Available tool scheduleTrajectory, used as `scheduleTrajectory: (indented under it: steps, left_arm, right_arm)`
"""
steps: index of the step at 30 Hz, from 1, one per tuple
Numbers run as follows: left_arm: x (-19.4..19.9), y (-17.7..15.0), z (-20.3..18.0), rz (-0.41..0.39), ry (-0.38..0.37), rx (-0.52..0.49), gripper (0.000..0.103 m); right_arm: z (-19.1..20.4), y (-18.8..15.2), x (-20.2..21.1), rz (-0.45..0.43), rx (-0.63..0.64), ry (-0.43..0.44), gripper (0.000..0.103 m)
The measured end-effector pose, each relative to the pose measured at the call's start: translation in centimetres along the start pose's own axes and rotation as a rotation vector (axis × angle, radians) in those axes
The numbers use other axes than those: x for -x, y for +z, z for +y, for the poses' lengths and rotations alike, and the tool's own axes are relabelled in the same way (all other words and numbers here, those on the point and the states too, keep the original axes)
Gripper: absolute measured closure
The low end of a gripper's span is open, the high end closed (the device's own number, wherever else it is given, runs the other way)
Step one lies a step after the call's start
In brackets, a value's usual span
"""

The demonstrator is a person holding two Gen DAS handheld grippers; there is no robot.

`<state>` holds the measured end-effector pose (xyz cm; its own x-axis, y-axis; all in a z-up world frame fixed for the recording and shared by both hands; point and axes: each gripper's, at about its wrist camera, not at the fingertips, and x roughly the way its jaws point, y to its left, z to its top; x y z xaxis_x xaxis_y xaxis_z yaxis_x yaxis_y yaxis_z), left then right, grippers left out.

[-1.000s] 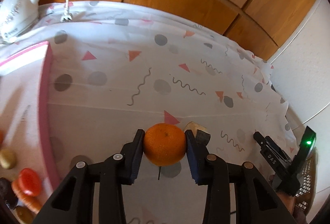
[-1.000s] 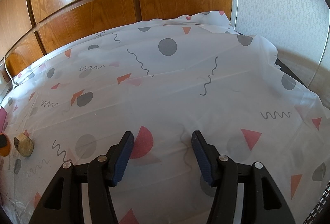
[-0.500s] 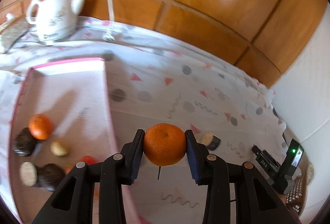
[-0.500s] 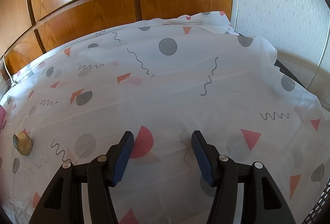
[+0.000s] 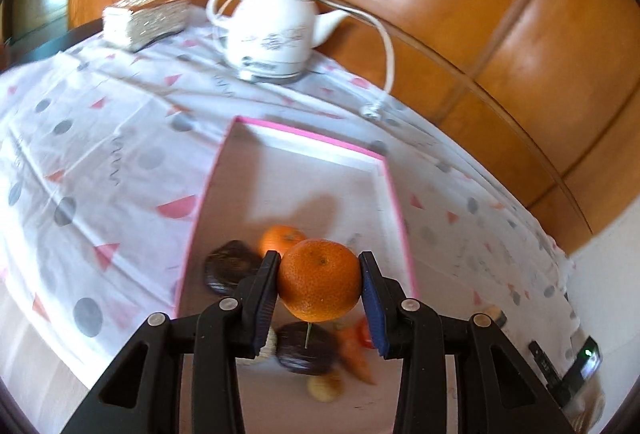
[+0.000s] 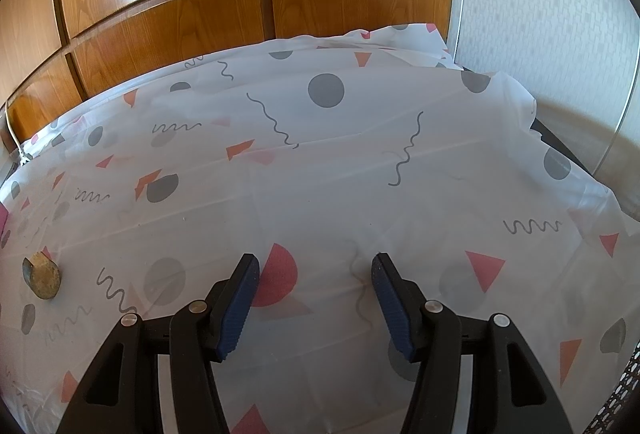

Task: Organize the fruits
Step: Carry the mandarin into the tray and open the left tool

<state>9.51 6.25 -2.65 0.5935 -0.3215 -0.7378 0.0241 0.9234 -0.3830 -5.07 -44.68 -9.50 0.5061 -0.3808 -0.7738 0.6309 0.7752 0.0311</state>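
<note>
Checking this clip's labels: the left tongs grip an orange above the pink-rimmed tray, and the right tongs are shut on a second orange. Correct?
Not quite. The left tongs do grip the orange above the pink-rimmed tray, but the right tongs stand open and empty over the tablecloth, as the right wrist view shows.

Tray (image 5: pixel 394 194): near end cut off below; carrot (image 5: pixel 354 354) and red piece (image 5: pixel 363 332) half hidden behind gripper finger; yellowish item (image 5: pixel 325 387) blurred, unidentifiable
</note>
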Motion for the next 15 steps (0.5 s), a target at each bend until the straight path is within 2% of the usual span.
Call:
scheduleTrajectory:
  steps: [11, 15]
  left_arm:
    - [-2.7, -1.2, 0.8, 0.045, 0.052, -0.022, 0.063]
    - [-2.7, -1.4, 0.2, 0.035, 0.057, -0.049, 0.063]
  right_arm:
    - [0.1, 0.0, 0.1, 0.002, 0.008, -0.011, 0.043]
    - [0.1, 0.0, 0.1, 0.003, 0.010, -0.015, 0.043]
